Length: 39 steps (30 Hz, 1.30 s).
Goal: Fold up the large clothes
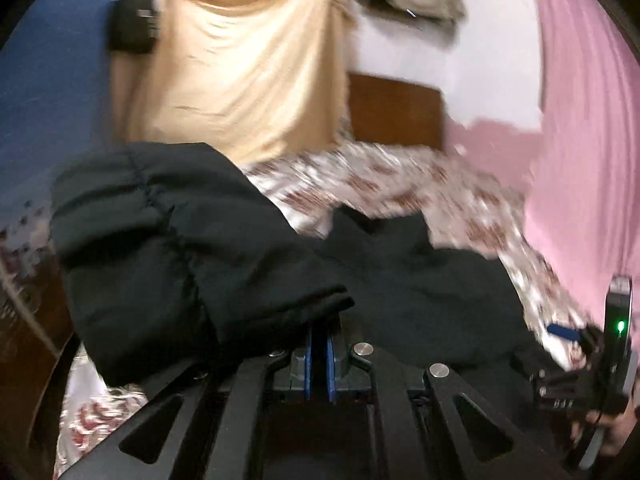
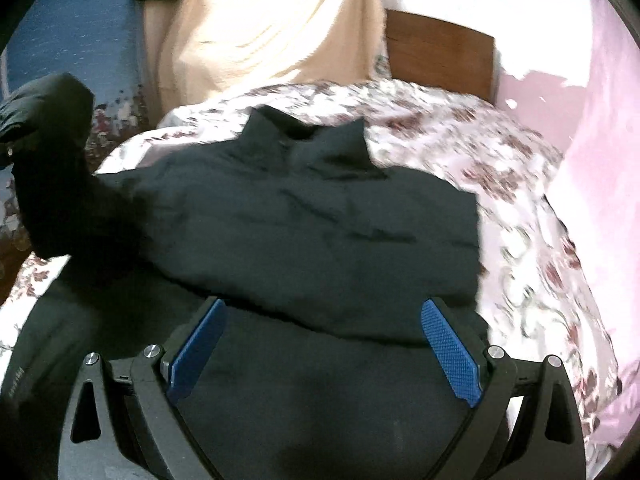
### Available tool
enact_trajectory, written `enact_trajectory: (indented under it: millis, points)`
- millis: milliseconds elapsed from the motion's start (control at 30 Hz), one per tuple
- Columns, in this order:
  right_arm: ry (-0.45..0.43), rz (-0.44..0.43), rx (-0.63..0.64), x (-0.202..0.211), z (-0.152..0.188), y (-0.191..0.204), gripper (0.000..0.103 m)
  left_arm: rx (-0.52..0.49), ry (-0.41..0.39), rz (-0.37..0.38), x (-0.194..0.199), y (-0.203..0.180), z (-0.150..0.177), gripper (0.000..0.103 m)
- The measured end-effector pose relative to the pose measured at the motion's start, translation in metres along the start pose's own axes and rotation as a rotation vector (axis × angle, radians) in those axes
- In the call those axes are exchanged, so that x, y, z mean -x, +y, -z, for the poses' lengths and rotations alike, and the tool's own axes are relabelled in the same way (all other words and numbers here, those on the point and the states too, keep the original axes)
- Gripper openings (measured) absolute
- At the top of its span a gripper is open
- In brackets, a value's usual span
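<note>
A black padded jacket (image 2: 320, 232) lies on the floral bedspread (image 2: 500, 184), collar toward the headboard. My left gripper (image 1: 319, 328) is shut on the jacket's sleeve cuff (image 1: 200, 240) and holds it lifted above the jacket body (image 1: 420, 280). The lifted sleeve also shows at the left of the right wrist view (image 2: 56, 160). My right gripper (image 2: 324, 312) is open and empty, its blue pads (image 2: 448, 344) spread just over the jacket's lower part. The right gripper also shows at the right edge of the left wrist view (image 1: 592, 360).
A wooden headboard (image 2: 440, 56) stands at the far end of the bed. A beige cloth (image 1: 240, 80) hangs on the wall behind, with a black bag (image 1: 132, 28) beside it. A pink curtain (image 1: 580, 140) hangs at the right. A blue wall (image 1: 52, 100) is at the left.
</note>
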State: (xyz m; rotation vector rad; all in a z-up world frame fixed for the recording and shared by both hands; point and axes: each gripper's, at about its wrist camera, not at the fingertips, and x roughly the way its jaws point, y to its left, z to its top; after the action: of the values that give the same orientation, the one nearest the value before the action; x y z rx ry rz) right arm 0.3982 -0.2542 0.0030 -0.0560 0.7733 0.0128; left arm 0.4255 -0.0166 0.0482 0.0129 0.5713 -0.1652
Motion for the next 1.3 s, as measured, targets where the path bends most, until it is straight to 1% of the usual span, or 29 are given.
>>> enact_trajectory:
  millis: [167,300,400,433,467,500,533,567,600,667,733,800,867,900,1000,1067,1100,1167,1233,1267,1300]
  points:
    - [0.048,0.028,-0.084,-0.016,0.023,-0.043,0.096,-0.072,0.098,0.074,-0.032,-0.043,0.021,0.006]
    - [0.075,-0.009,-0.19,-0.025,0.036,-0.067,0.096,-0.113,0.195,0.125,-0.053,-0.063,0.042,0.008]
    - [0.073,-0.056,-0.254,-0.03,0.042,-0.081,0.096,-0.162,0.245,0.173,-0.056,-0.079,0.058,0.014]
    - [0.069,-0.079,-0.279,-0.033,0.043,-0.086,0.096,-0.179,0.25,0.188,-0.055,-0.083,0.063,0.02]
    - [0.065,-0.1,-0.301,-0.034,0.043,-0.09,0.096,-0.196,0.255,0.212,-0.052,-0.087,0.068,0.031]
    - [0.058,-0.132,-0.338,-0.036,0.043,-0.096,0.096,-0.207,0.256,0.241,-0.05,-0.09,0.072,0.04]
    - [0.054,-0.154,-0.365,-0.035,0.045,-0.098,0.096,-0.217,0.251,0.259,-0.046,-0.091,0.074,0.063]
    - [0.049,-0.18,-0.401,-0.037,0.046,-0.103,0.096,-0.231,0.229,0.266,-0.04,-0.094,0.077,0.076]
    - [0.04,-0.208,-0.432,-0.038,0.047,-0.108,0.096,-0.247,0.212,0.273,-0.036,-0.096,0.08,0.077]
    - [0.026,-0.265,-0.474,-0.042,0.049,-0.113,0.096,-0.276,0.206,0.293,-0.029,-0.099,0.083,0.077]
    - [0.019,-0.36,-0.54,-0.047,0.052,-0.118,0.097,-0.26,0.218,0.317,-0.021,-0.094,0.086,0.077]
    - [0.034,-0.461,-0.602,-0.057,0.055,-0.119,0.099,-0.22,0.227,0.329,-0.013,-0.084,0.087,0.077]
    - [0.082,-0.516,-0.64,-0.073,0.059,-0.113,0.099,-0.174,0.227,0.312,-0.009,-0.079,0.086,0.077]
    - [0.103,-0.534,-0.628,-0.08,0.059,-0.107,0.099,-0.155,0.227,0.278,-0.007,-0.073,0.085,0.077]
    - [0.155,-0.535,-0.557,-0.095,0.053,-0.078,0.099,-0.094,0.231,0.144,-0.004,-0.049,0.08,0.082]
    - [0.182,-0.555,-0.544,-0.102,0.05,-0.061,0.098,-0.032,0.23,0.065,0.001,-0.028,0.078,0.084]
    - [0.192,-0.554,-0.531,-0.105,0.048,-0.051,0.096,0.014,0.238,0.011,0.004,-0.012,0.078,0.084]
    - [0.205,-0.549,-0.513,-0.107,0.046,-0.035,0.082,0.079,0.245,-0.047,0.008,0.013,0.079,0.084]
    - [0.239,-0.541,-0.528,-0.112,0.045,-0.024,0.054,0.134,0.252,-0.091,0.01,0.037,0.081,0.084]
    - [0.249,-0.499,-0.533,-0.113,0.045,-0.02,0.047,0.164,0.264,-0.117,0.013,0.052,0.083,0.084]
    - [0.25,-0.477,-0.529,-0.111,0.045,-0.018,0.039,0.191,0.274,-0.134,0.014,0.064,0.085,0.084]
